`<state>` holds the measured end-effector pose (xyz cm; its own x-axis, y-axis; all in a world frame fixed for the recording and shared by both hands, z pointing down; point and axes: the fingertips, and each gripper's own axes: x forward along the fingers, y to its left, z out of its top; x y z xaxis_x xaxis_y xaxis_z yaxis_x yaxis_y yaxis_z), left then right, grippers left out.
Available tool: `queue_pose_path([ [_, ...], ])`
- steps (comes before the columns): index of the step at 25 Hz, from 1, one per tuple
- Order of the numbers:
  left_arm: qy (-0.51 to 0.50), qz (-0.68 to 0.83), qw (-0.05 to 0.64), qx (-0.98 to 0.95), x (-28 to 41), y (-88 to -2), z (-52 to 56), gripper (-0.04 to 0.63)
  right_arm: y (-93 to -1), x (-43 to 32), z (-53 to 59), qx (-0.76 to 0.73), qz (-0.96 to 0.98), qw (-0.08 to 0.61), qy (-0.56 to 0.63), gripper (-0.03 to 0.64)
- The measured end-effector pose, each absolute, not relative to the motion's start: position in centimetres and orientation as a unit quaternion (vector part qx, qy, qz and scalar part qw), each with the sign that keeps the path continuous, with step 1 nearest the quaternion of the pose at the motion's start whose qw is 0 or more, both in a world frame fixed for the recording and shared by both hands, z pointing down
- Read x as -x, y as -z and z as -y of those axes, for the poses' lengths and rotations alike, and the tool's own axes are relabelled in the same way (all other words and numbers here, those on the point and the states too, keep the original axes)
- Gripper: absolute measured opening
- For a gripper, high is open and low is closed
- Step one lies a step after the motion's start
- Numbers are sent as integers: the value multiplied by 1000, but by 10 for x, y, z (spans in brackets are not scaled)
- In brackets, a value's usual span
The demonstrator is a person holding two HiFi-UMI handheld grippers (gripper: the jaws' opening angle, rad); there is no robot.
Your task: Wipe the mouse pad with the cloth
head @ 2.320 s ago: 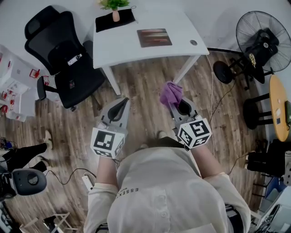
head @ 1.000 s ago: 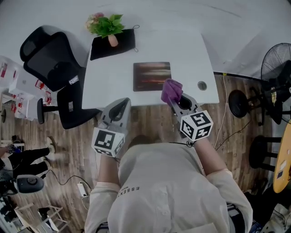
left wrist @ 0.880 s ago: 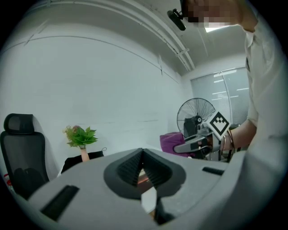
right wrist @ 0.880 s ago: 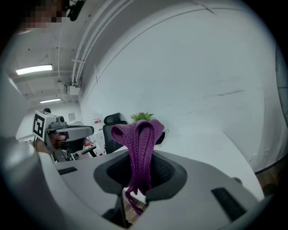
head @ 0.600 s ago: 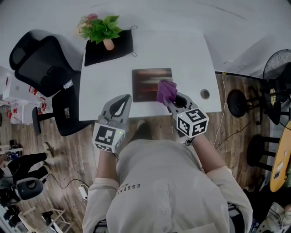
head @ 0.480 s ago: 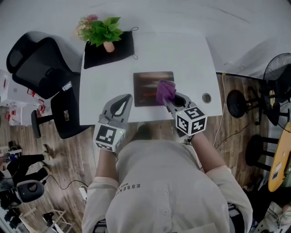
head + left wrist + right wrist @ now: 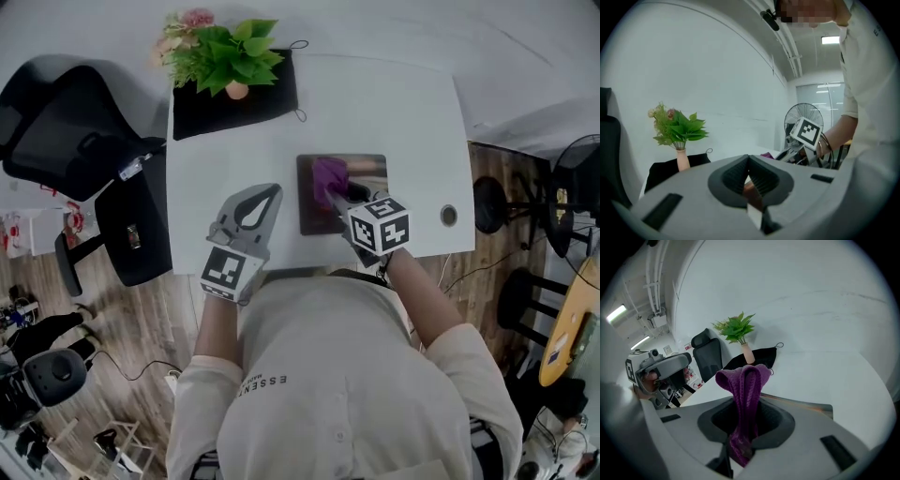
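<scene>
Right claw (image 7: 337, 192) now forward over mouse pad (image 7: 371, 170), tight on purple cloth (image 7: 327, 175); left claw (image 7: 270, 191) closed; shirt print (image 7: 268, 380) "ESSEN".

The person wears a pale cream short-sleeved shirt (image 7: 347, 394) with a short line of dark lettering (image 7: 267, 382) at its 9 o'clock side in the head view. The left claw (image 7: 266, 196) and right claw (image 7: 342, 192) are smooth grey plastic shells, lined with dark ribbed pads (image 7: 735, 176). Each shell ends at 6 o'clock in a white cube (image 7: 232, 273) printed with black square markers. Thin dark bands (image 7: 823, 141) circle the right wrist.
</scene>
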<state>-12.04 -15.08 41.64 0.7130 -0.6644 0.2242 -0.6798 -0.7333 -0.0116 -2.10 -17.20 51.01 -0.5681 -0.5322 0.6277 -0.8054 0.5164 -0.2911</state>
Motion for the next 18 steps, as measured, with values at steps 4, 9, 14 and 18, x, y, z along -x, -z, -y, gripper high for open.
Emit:
queue_pose_path([
  [4,-119,355,49,-926,133,-427,166,2,-537,44,190,-385,825,274,-310,92],
  [9,-116,357,69,-924,143,-438,175,2,-569,66,197,-357,811,304,-351,92],
  [14,-122,361,89,-920,148,-448,182,2,-587,73,205,-344,803,317,-369,92],
  [18,-120,362,95,-919,146,-450,186,2,-598,68,210,-331,795,329,-388,92],
])
